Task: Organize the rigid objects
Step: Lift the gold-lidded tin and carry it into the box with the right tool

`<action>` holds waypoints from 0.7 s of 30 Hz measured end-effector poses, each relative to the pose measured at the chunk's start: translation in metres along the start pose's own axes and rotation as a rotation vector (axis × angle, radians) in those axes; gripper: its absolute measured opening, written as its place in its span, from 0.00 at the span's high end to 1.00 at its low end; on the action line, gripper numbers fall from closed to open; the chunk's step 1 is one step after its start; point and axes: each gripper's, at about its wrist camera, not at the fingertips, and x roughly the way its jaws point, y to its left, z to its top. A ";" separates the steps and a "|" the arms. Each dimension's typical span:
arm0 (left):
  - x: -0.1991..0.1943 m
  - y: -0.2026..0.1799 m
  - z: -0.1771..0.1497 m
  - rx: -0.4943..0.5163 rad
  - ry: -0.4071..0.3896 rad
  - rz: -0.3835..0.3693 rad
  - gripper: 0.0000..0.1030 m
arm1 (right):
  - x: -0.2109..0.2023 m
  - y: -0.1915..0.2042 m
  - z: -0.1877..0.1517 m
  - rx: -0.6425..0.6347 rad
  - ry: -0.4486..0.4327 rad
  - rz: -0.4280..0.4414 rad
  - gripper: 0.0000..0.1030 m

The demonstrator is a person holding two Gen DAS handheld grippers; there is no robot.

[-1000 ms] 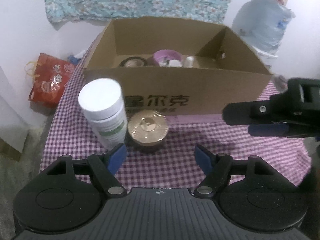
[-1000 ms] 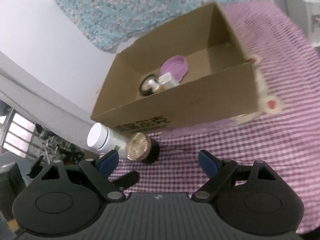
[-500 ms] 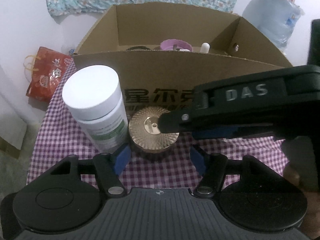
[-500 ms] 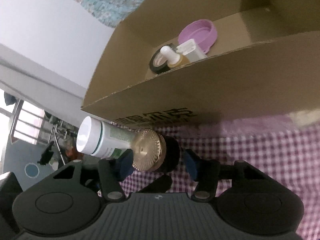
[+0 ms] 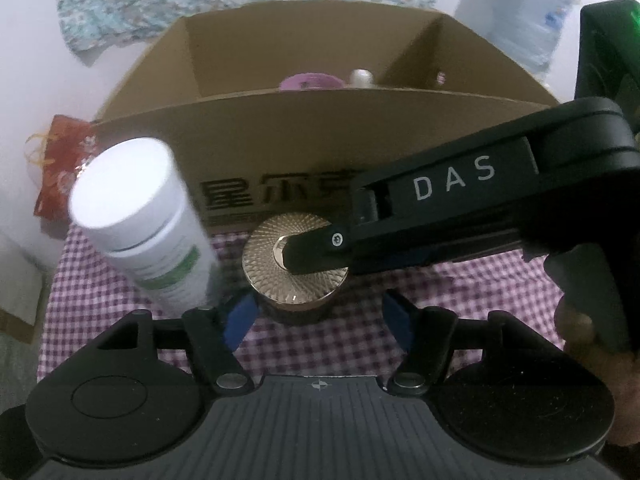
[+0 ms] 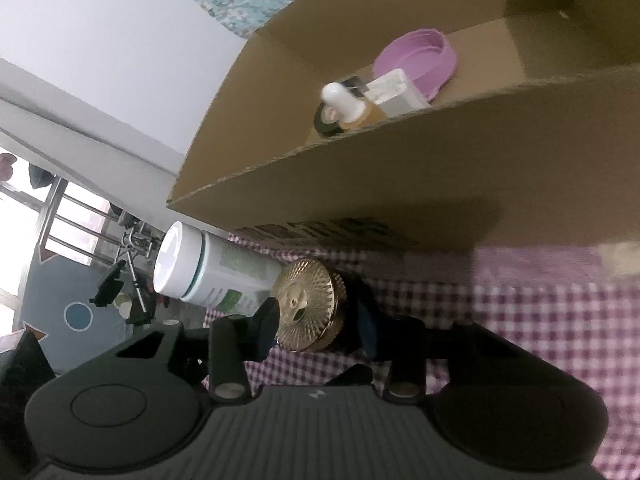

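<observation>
Now, step: pick-up of the gold-lid jar (image 6: 310,304) — right tool (image 6: 316,326) has a finger on each side of it and its jaws are closing; pads look at or v. near the jar's sides, firm contact not clear yet.
Left tool: left tool (image 5: 316,316) hangs just in front of the same jar, jaws opening, nothing pinched. Its left finger (image 5: 239,316) sits right at the base of the white bottle (image 5: 148,224), which looks tilted and blurred — may be getting nudged, can't say for sure.
Where: jar stands on the checked cloth (image 5: 460,300) of the bench, just in front of the cardboard box (image 5: 304,136), bottle close beside it on the left.
Looks: low dark body, wide gold lid w/ fine radial ribs and a small centre boss; rigid, squat, prob. steady in a side grip.
Box: already holds a purple lid (image 6: 416,62), a small pump bottle (image 6: 346,106), a dark ring-shaped thing — so sorting is part-done.
Next: finish the squeeze, lift clear of the box's front wall, then over and in. Left tool should back off — the two tools crowd the same spot.
</observation>
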 end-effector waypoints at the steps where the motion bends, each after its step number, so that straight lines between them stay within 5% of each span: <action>1: 0.000 -0.005 0.000 0.013 0.000 -0.010 0.34 | -0.003 -0.002 -0.001 0.004 -0.001 -0.003 0.56; 10: -0.003 -0.054 -0.004 0.128 0.006 -0.127 0.34 | -0.048 -0.028 -0.022 0.091 -0.054 -0.047 0.56; 21: -0.003 -0.058 0.000 0.153 -0.009 -0.048 0.32 | -0.057 -0.049 -0.023 0.197 -0.115 -0.048 0.54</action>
